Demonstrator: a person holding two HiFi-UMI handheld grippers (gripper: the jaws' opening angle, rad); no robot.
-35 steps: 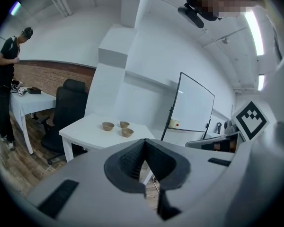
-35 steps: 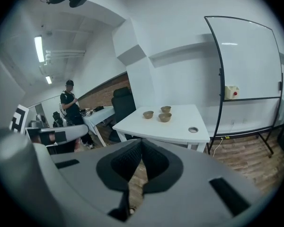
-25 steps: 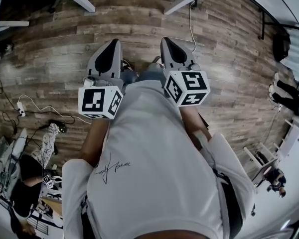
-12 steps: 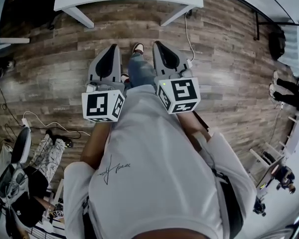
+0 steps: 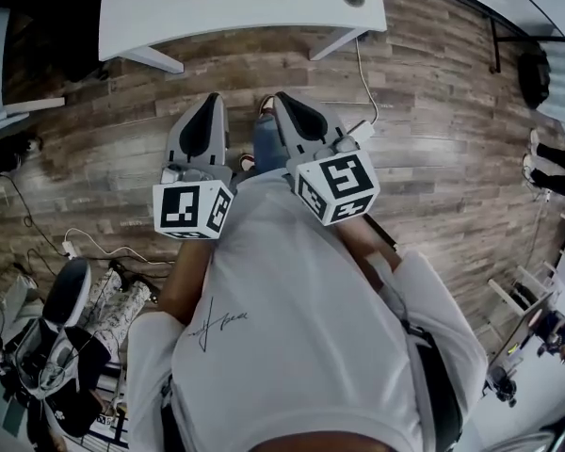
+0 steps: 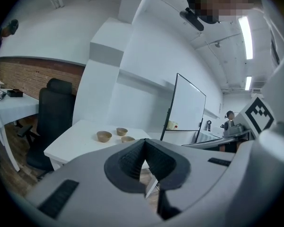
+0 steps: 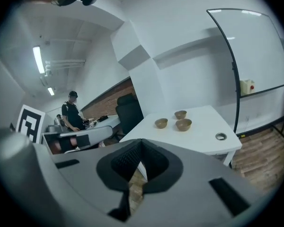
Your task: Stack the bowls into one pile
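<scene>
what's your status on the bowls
Left gripper, right gripper shut, empty. Three bowls separate on table, unstacked. Nothing seen blocking the way.

bowls (image 7: 161,123) (image 7: 181,114) (image 7: 183,124) — 3 | tongs (image 5: 210,100) (image 5: 282,99) — 2 | marker cubes (image 5: 191,208) (image 5: 337,186) — 2 | whiteboard (image 6: 187,109) — 1

All three views are fisheye: straight lines bow toward the edges and the corners fall to black. Ceiling strip lights (image 6: 244,37) at the upper right of the left gripper view give bright, even white light with only faint shadows. In the head view the counter (image 5: 235,8) at the top glares white, the wooden floor (image 5: 433,139) has a soft sheen, and the lower left is dim. The left tool (image 6: 144,143), close to the lens, looks slightly soft.
</scene>
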